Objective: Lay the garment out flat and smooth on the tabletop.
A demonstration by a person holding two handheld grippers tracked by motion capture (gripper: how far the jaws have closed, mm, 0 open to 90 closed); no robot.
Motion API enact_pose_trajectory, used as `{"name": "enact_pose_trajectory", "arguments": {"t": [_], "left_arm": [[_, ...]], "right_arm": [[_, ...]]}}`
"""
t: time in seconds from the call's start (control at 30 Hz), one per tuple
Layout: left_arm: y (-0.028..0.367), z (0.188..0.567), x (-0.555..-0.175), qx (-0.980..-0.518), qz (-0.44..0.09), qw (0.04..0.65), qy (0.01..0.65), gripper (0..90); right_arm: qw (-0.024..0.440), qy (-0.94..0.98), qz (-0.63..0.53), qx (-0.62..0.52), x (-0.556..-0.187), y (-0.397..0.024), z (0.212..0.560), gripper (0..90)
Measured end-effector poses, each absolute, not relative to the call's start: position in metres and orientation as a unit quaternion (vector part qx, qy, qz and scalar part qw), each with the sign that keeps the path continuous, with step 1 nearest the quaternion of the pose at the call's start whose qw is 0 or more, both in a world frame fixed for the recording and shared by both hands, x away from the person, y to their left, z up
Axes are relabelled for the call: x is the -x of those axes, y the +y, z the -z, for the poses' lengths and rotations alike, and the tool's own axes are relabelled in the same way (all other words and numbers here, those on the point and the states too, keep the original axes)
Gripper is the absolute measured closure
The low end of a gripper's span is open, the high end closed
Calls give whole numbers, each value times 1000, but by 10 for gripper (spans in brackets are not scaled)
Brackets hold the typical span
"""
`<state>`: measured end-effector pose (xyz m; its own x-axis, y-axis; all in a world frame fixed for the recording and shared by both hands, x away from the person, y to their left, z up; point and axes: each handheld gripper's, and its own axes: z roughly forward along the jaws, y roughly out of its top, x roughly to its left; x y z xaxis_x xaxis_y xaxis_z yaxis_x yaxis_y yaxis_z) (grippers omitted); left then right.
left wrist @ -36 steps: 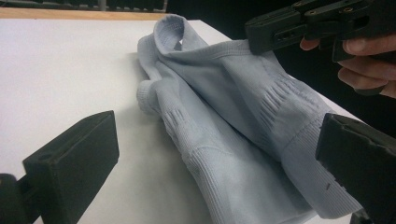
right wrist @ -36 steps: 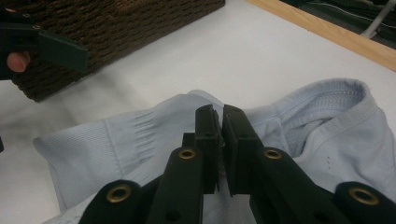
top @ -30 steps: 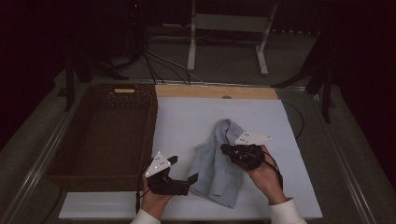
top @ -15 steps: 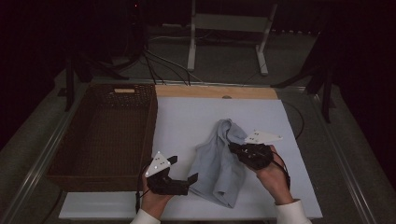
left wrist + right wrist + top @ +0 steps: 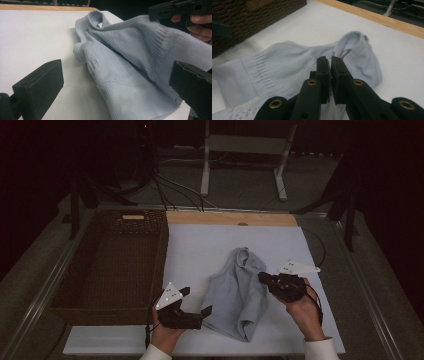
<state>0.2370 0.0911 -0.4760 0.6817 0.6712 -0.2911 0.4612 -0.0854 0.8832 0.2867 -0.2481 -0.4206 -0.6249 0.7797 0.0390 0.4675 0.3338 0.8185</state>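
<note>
While our right hand-held gripper (image 5: 263,279) pinches the grey garment's (image 5: 235,292) edge and the left hand-held gripper (image 5: 197,304) waits spread, we judge the wicker basket (image 5: 107,265) unfilled.

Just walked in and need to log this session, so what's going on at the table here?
A person is working on a light blue garment lying rumpled on the white table, using a handheld gripper in each hand. The right gripper is shut on the garment's right edge and holds it slightly raised. The left gripper is open just beside the garment's lower left edge, not gripping it. A dark wicker basket sits at the left of the table, and nothing can be seen in it.
</note>
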Motion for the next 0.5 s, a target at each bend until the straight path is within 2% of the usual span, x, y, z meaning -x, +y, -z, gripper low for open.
{"name": "enact_pose_trajectory", "arguments": {"t": [0.5], "left_arm": [[91, 476, -237, -729, -95, 555, 388, 6]], "right_arm": [[195, 782, -421, -417, -284, -273, 423, 849]]}}
